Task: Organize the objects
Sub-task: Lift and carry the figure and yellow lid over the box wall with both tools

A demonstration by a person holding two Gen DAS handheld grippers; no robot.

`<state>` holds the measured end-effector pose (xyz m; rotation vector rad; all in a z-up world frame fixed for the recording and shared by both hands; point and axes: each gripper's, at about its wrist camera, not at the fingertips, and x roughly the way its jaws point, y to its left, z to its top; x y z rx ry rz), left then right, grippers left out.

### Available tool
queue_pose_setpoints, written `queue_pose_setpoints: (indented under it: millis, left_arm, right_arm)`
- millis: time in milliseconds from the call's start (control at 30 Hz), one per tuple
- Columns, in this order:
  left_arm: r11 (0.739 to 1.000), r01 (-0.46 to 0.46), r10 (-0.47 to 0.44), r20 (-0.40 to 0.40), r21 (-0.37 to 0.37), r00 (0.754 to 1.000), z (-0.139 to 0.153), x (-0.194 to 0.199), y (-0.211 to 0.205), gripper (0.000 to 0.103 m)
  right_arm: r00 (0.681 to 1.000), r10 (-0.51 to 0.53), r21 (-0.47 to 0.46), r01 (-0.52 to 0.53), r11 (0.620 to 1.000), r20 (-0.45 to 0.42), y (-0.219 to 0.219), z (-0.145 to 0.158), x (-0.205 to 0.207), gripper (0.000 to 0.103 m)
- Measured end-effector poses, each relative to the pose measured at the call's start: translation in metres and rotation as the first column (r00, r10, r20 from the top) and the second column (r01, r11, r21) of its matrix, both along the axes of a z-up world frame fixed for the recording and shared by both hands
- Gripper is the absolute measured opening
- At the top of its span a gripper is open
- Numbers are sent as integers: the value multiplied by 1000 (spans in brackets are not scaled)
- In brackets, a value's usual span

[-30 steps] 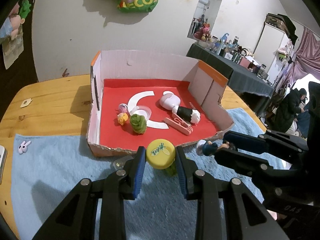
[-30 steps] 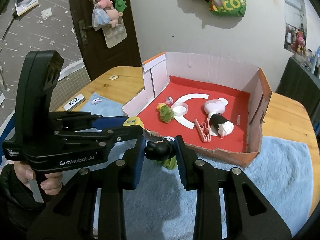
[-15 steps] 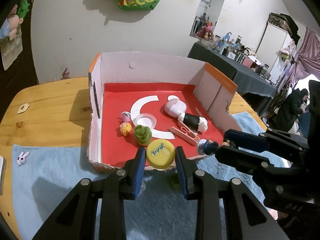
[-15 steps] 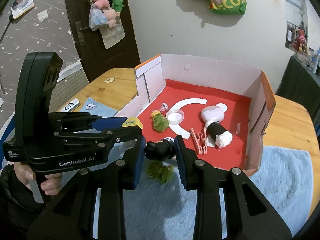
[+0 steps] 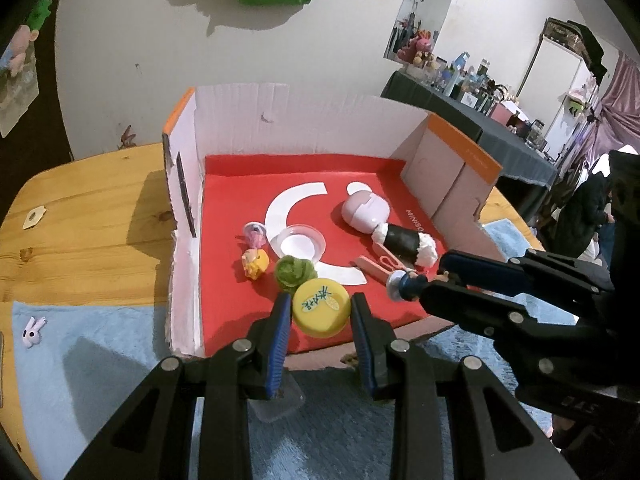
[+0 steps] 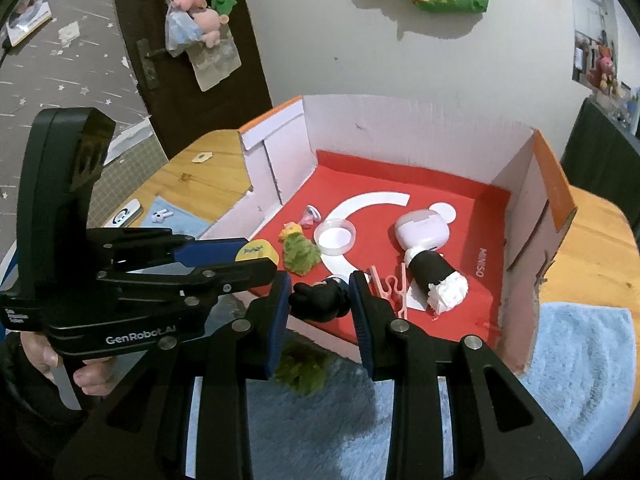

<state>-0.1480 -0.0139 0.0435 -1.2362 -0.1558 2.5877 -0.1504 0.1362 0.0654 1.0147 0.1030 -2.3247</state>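
The left hand-held gripper [image 5: 320, 312] clamps a yellow cap [image 5: 320, 307]; the right hand-held gripper [image 6: 319, 300] clamps a black figurine [image 6: 320, 298] over the red-floored box [image 6: 516, 240].

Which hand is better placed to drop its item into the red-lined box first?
Left, narrowly. The left gripper holds the yellow cap over bare red floor of the box. The right gripper holds the black figure close beside the pink clip.
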Motion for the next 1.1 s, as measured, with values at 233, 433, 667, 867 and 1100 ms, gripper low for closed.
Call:
queue_pose_setpoints:
  millis: [233,433,667,867,1100]
  left_arm:
    - [1000,3,-3,40,0,999,-12,-10,0,32]
    - [1000,4,-4,61,0,998,-20,-17,2,32]
    - [1000,8,-7,70,-10,998,-25,-22,7,32]
    - [1000,10,-9,71,-11,997,-25,-27,8,32]
    - [999,14,-11,90,-30,996,-30,-38,13,32]
  right_arm:
    - [999,-13,12,13,1000,34,1,-15,-13,29]
    - [998,-29,41,27,999,59,4,-26,-20,29]
    - [996,-42,74,36,997,83,7,-37,-24,29]
    - [994,-53,83,45,996,95,10,-41,-29,29]
    - [993,-53,82,45,996,101,11,-40,-32,29]
